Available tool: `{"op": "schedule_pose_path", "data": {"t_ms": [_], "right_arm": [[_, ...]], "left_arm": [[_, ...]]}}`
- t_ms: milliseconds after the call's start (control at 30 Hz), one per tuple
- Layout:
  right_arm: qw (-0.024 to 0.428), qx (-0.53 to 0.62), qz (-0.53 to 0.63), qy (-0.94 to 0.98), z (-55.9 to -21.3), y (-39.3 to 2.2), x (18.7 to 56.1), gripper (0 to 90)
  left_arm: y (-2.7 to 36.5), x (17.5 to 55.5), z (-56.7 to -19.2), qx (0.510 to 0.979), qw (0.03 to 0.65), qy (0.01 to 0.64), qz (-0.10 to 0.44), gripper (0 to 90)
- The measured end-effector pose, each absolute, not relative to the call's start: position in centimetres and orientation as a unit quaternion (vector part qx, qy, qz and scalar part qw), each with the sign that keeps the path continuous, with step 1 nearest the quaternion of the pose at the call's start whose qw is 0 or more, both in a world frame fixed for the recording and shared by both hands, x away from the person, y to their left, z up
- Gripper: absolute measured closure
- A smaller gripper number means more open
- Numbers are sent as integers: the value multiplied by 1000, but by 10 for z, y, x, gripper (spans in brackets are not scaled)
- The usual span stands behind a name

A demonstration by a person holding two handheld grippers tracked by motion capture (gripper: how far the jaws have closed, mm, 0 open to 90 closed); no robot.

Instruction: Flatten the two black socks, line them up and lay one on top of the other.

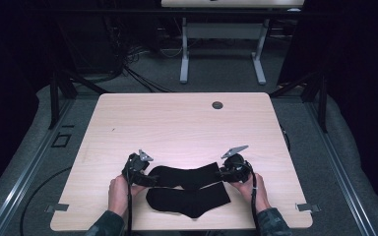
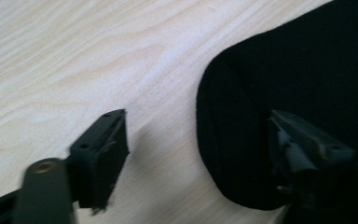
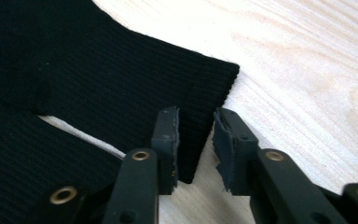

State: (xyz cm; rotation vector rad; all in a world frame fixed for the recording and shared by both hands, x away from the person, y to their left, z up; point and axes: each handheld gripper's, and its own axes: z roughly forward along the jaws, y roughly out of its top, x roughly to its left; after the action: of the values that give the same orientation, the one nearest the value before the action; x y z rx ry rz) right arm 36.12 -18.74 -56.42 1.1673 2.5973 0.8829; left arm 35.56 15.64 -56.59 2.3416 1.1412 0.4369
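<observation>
Two black socks lie near the front edge of the wooden table [image 1: 177, 123]. The upper sock [image 1: 187, 174] stretches left to right, and the lower sock [image 1: 189, 199] lies just in front of it, touching it in places. My left gripper [image 1: 150, 178] is at the upper sock's toe end; its jaws [image 2: 196, 119] stand wide open, with the rounded toe [image 2: 284, 84] reaching partly in between them. At the cuff end is my right gripper [image 1: 221, 173]. Its jaws [image 3: 196, 114] stand a little apart with the ribbed cuff's [image 3: 121, 84] corner in the gap, and the pads are not pressing it.
A round cable hole [image 1: 217, 105] sits in the table's far side. Small metal brackets [image 1: 305, 207] stick out at the front corners. Beyond the table stand the white legs of another desk [image 1: 184, 54] and loose cables on the grey floor.
</observation>
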Motion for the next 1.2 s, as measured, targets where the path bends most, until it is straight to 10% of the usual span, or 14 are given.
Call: {"op": "schedule_pose_path", "data": {"t_ms": [333, 633, 1200], "right_arm": [[117, 410, 361, 830, -537, -214, 346, 221], [172, 431, 365, 807, -517, -250, 321, 44], [206, 502, 300, 785, -575, -318, 293, 0]], "left_arm": [[179, 342, -533, 835, 289, 427, 194, 95], [214, 319, -526, 819, 288, 449, 211, 43], [260, 300, -587, 784, 294, 504, 214, 0]]}}
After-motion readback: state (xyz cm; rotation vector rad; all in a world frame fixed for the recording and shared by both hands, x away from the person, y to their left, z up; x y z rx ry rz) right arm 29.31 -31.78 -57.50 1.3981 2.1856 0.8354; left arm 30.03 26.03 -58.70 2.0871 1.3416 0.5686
